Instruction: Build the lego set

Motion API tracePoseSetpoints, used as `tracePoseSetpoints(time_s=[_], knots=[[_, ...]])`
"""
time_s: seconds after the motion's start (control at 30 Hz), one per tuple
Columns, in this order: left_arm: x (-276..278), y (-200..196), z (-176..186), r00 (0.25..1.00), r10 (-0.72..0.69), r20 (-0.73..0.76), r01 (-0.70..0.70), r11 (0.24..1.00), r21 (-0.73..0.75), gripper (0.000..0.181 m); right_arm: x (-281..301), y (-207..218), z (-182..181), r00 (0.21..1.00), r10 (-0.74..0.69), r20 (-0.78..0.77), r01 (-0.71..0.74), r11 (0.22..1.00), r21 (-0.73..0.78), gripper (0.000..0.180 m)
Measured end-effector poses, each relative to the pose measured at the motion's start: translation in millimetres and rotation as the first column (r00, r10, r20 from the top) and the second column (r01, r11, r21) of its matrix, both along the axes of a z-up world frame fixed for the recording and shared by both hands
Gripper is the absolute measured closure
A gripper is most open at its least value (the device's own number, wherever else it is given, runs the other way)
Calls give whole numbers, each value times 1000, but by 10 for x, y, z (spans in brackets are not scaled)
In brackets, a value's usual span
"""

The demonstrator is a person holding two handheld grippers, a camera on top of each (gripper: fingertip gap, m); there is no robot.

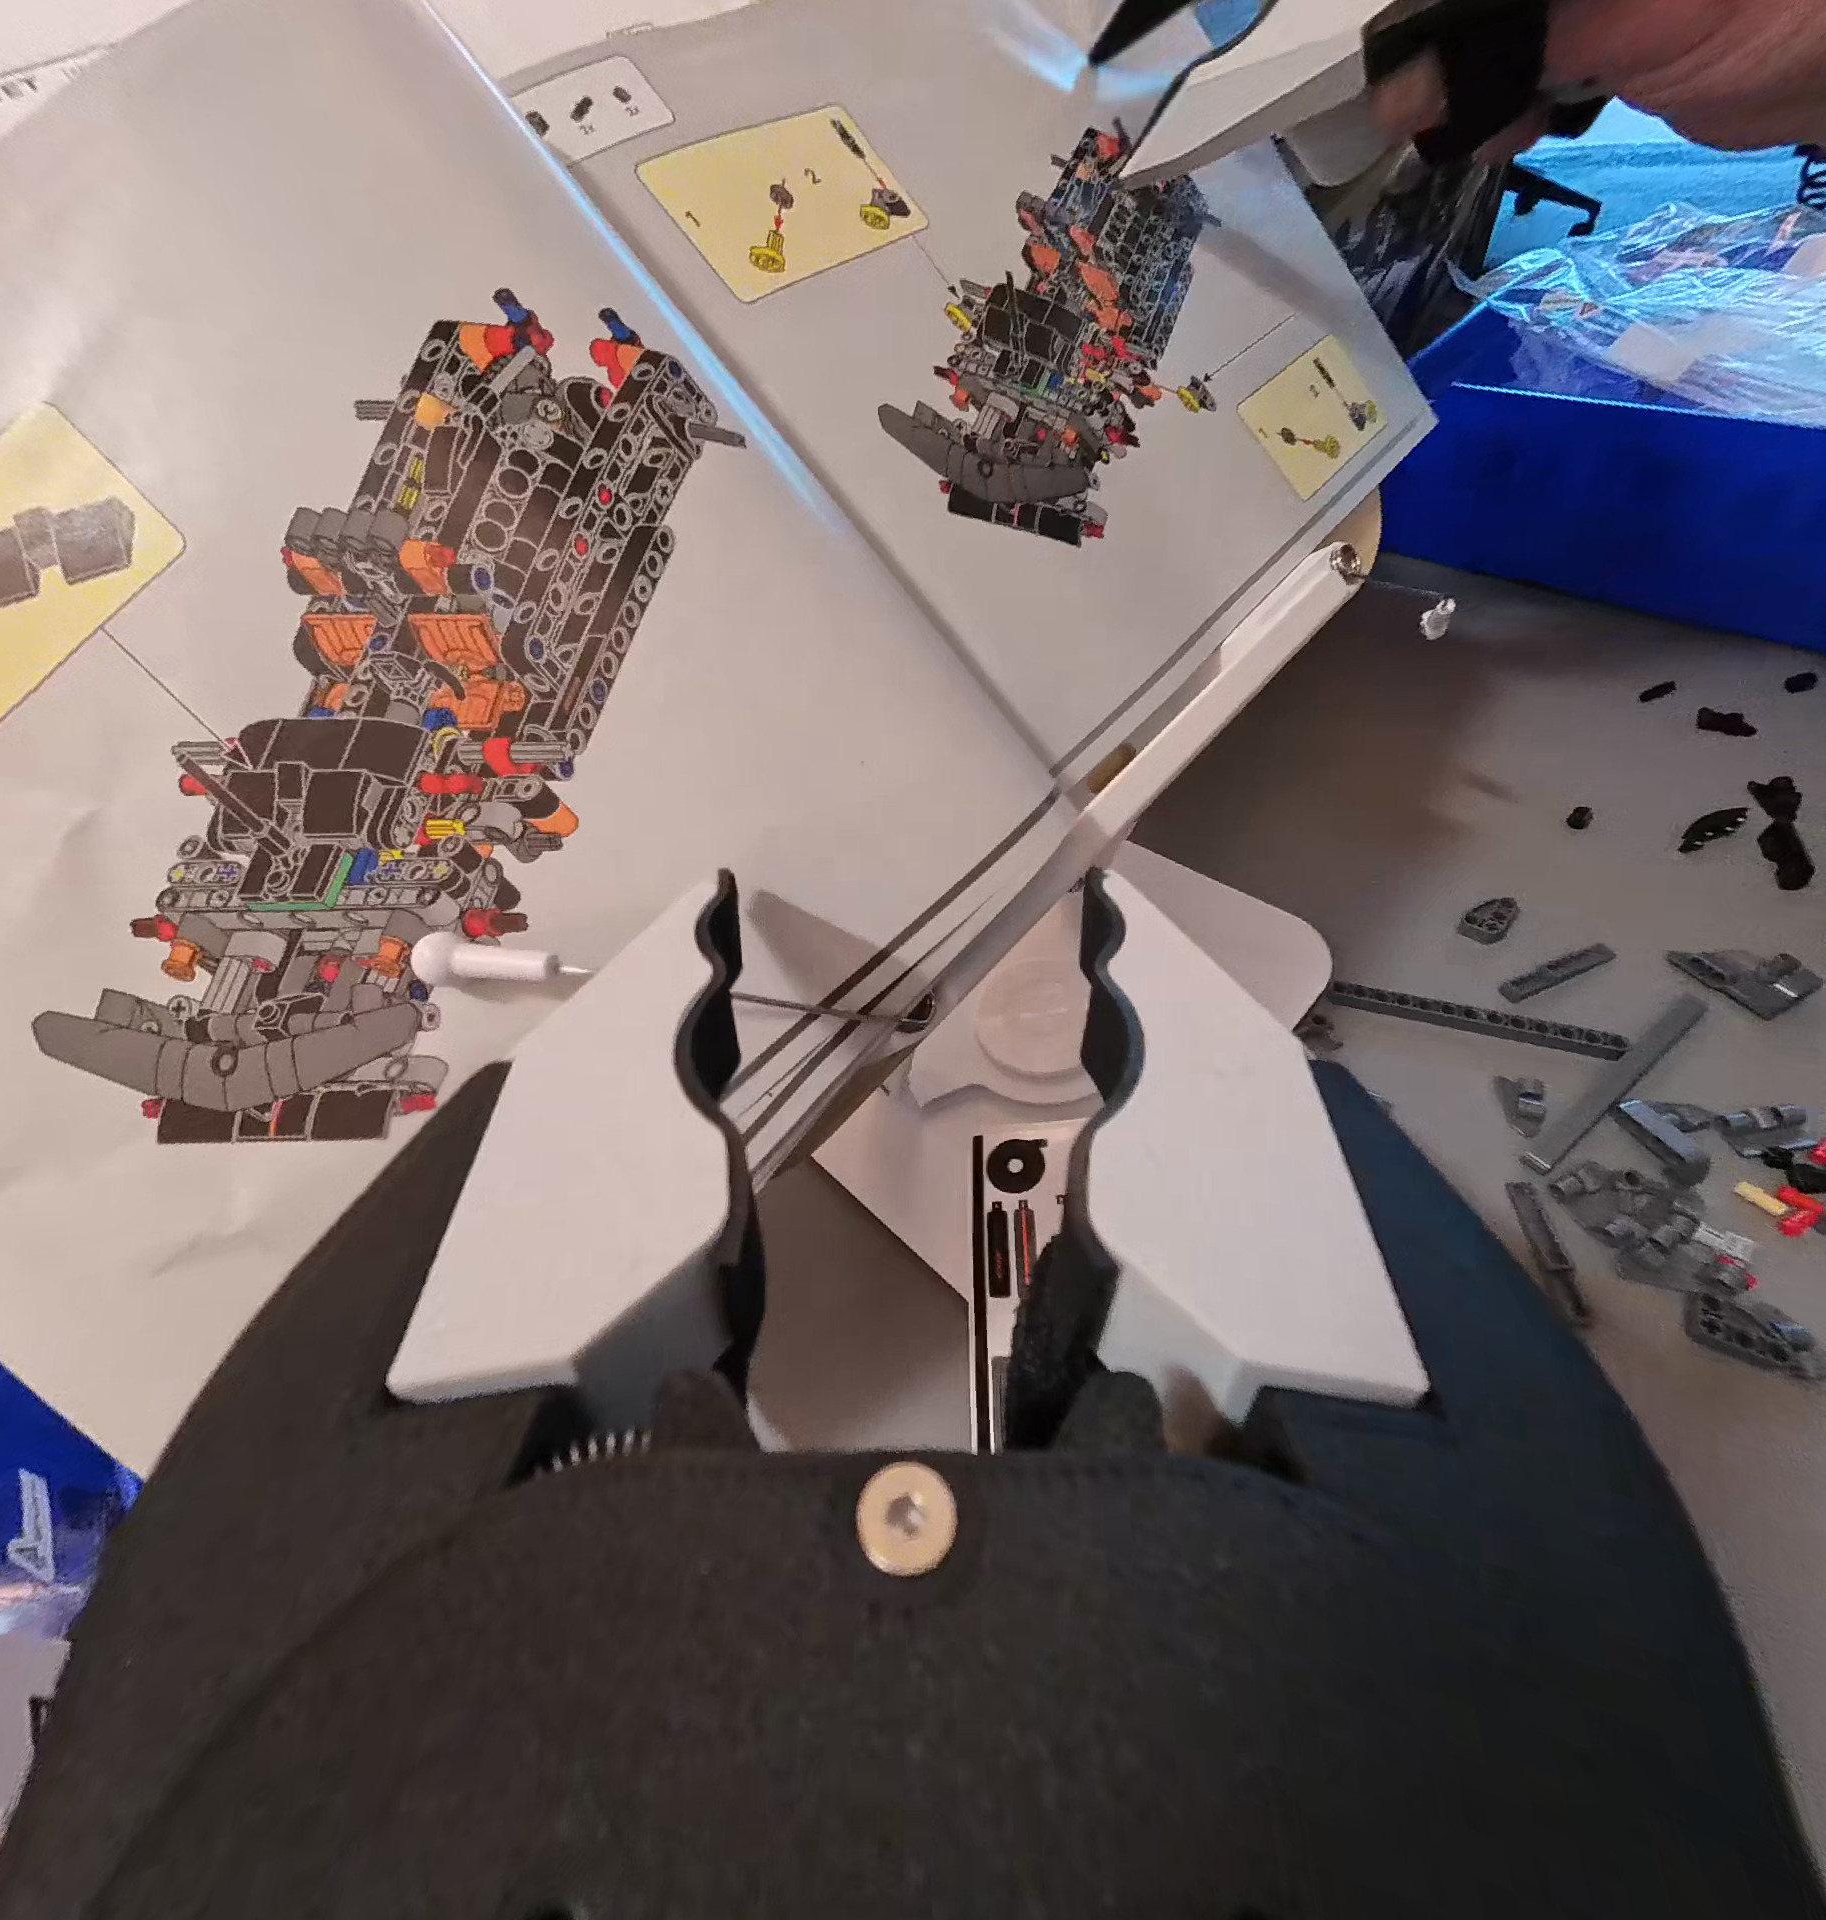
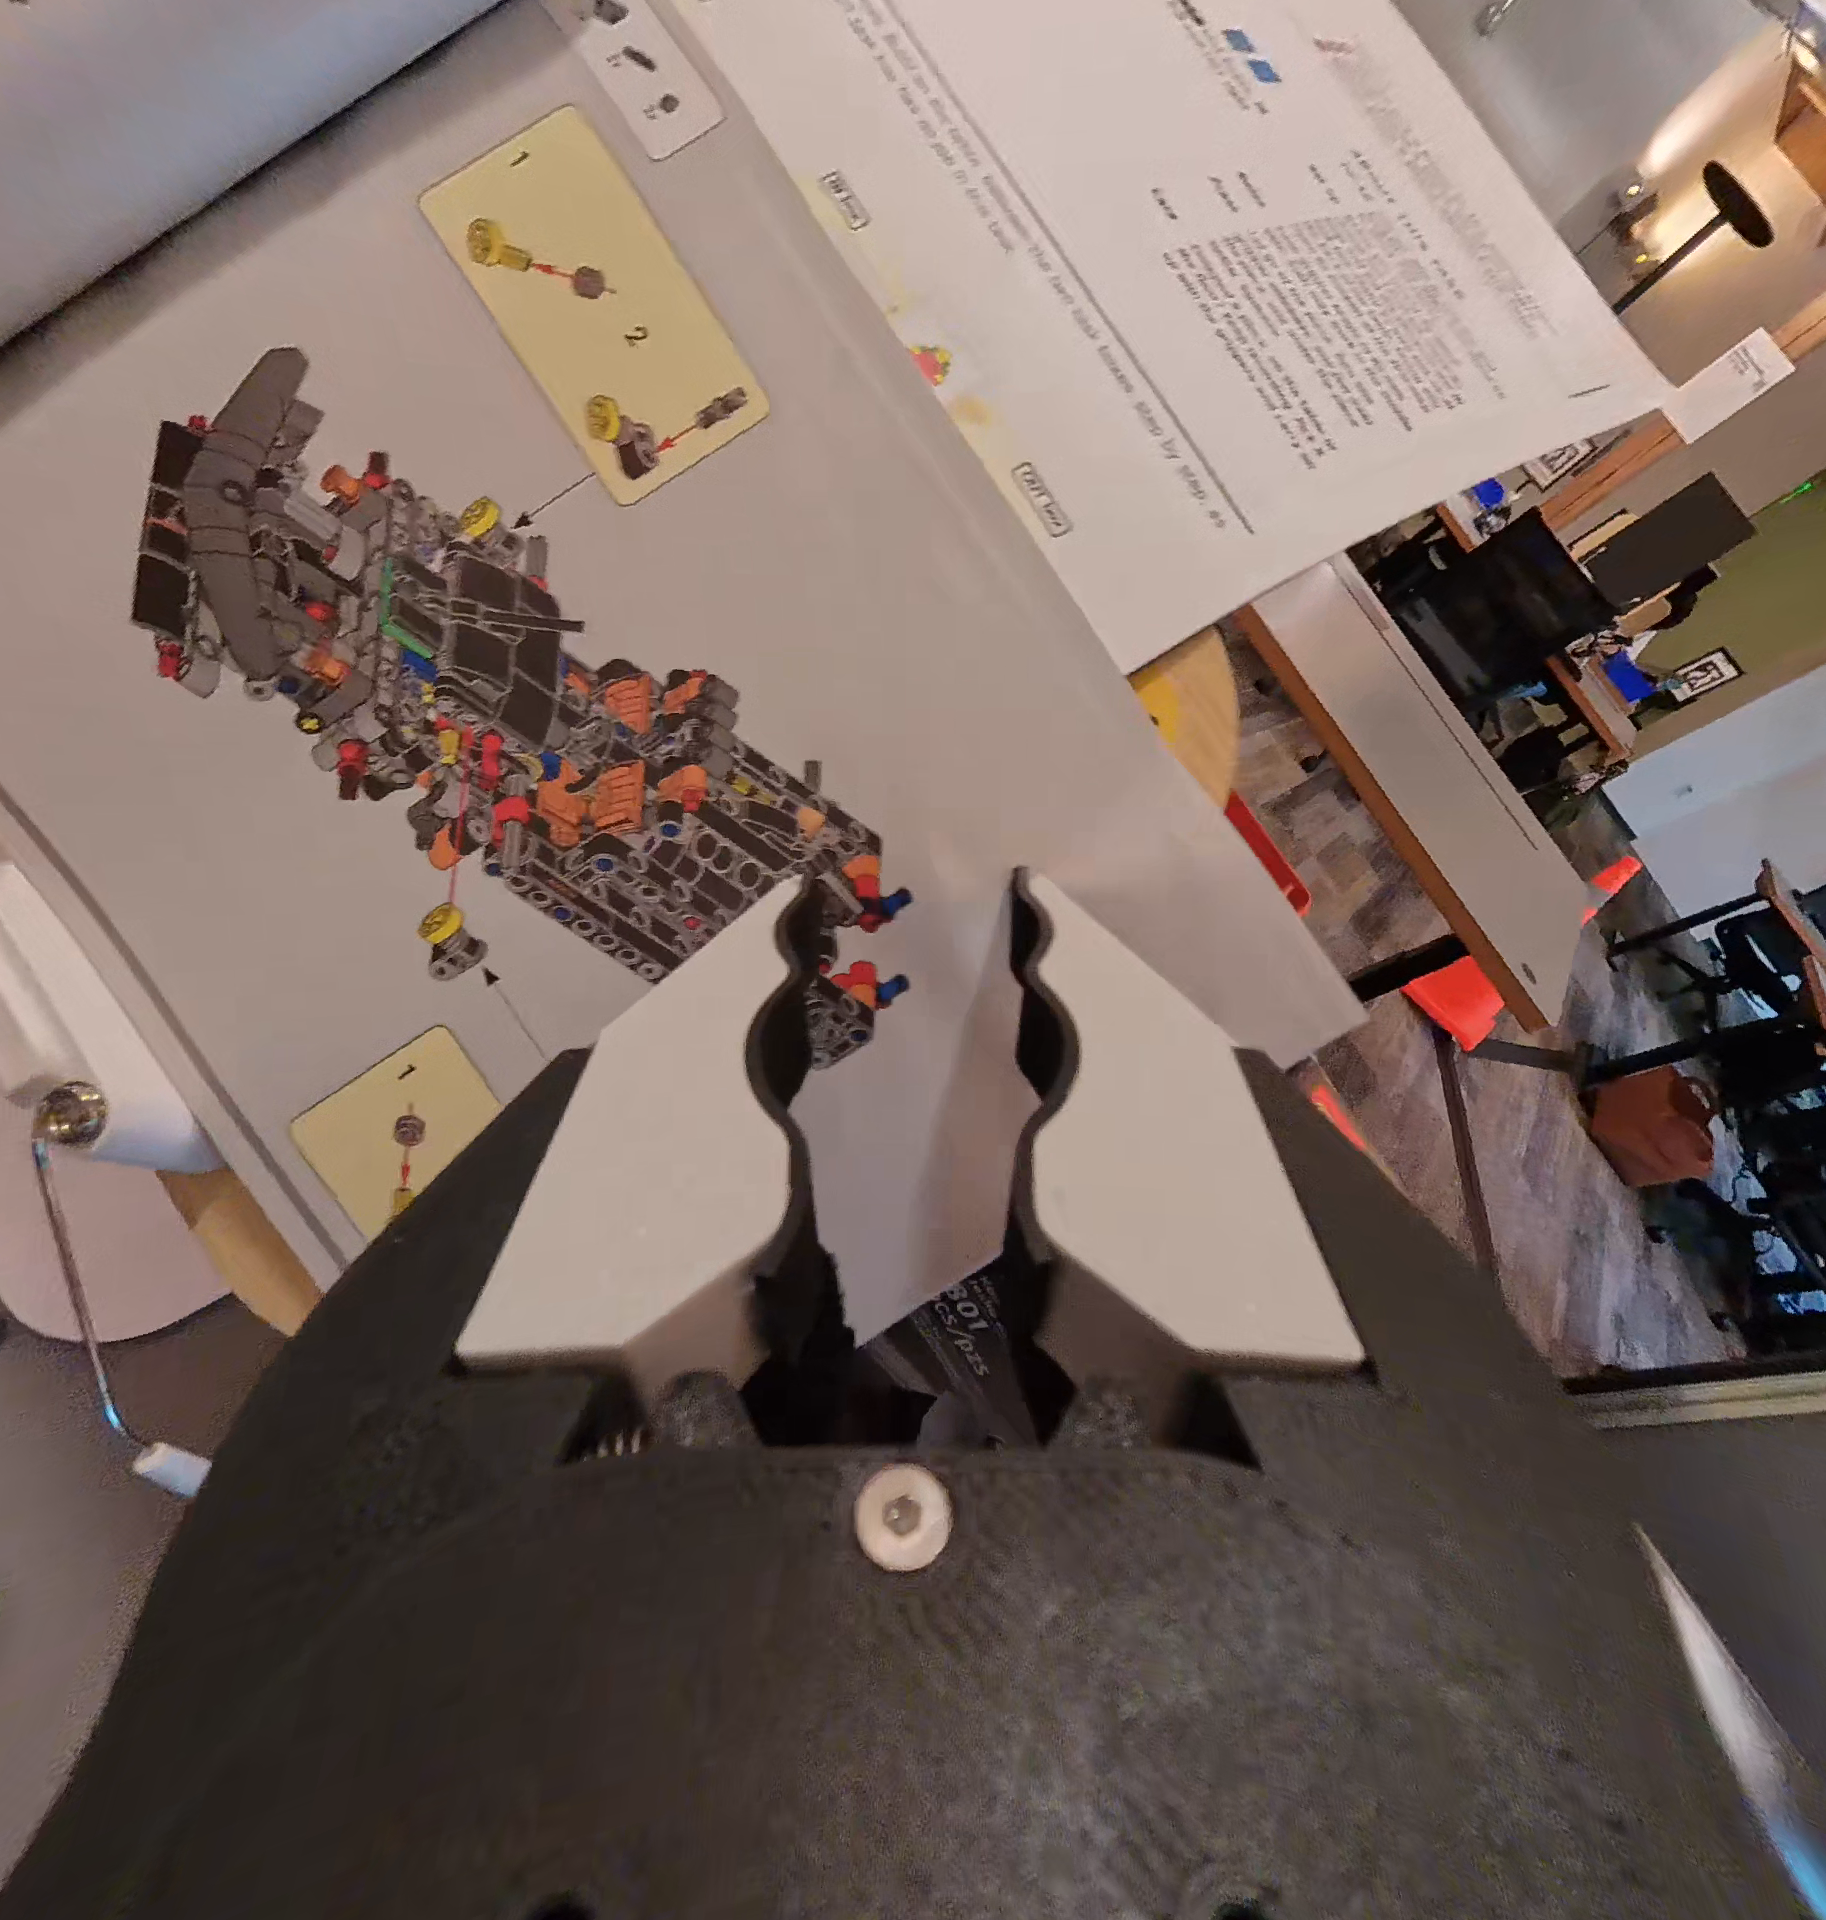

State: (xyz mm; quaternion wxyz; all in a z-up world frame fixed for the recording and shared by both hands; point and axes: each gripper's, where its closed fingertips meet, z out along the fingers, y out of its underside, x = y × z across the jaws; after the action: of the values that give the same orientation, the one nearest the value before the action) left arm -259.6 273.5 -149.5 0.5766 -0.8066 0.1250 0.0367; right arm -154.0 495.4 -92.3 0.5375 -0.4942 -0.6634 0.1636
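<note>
The instruction booklet (image 1: 784, 623) lies open on a white stand (image 1: 1252, 644), showing drawings of a black, grey and orange model. My left gripper (image 1: 909, 894) is open at the booklet's lower edge, and the edge and stand ledge run between its jaws. My right gripper (image 2: 914, 883) is open, and a lifted page (image 2: 992, 727) of the booklet passes between its jaws. It also shows in the left wrist view (image 1: 1117, 104) at the right page's top corner, held by a gloved hand (image 1: 1460, 73). Loose grey, black and red Lego pieces (image 1: 1667, 1174) lie on the grey table to the right.
A blue bin (image 1: 1615, 499) with plastic bags (image 1: 1667, 281) stands behind the loose pieces. A white page-holder peg (image 1: 493, 961) rests on the left page. A printed paper sheet (image 2: 1304, 260) hangs behind the booklet. Desks and chairs (image 2: 1511, 623) fill the room beyond. My hands' fingertips stand some 25 cm from each other.
</note>
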Motion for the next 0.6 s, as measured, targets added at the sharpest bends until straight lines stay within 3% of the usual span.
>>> tracePoseSetpoints(time_s=[0.07, 0.13, 0.2, 0.33, 0.6], knots=[[25, 4, -11, 1000, -6, 10, 7, 1000, -5, 117, -11, -9, -1, 1000, -9, 19, 8, 1000, 24, 153], [36, -12, 14, 1000, -5, -2, 5, 1000, 2, 117, -10, 13, 87, 1000, -18, -13, 19, 999, 38, 113], [40, -26, 65, 999, -5, -36, 6, 1000, 15, 117, -10, 72, 102, 1000, -24, -14, 24, 1000, -17, 94], [45, 22, 105, 999, -16, -46, 17, 1000, 3, 117, -37, 114, 105, 1000, -8, 0, 8, 998, -57, 93], [19, 91, 67, 999, -23, -33, 23, 1000, 1, 119, -10, 110, 115, 1000, -13, 18, 13, 1000, -5, 118]])
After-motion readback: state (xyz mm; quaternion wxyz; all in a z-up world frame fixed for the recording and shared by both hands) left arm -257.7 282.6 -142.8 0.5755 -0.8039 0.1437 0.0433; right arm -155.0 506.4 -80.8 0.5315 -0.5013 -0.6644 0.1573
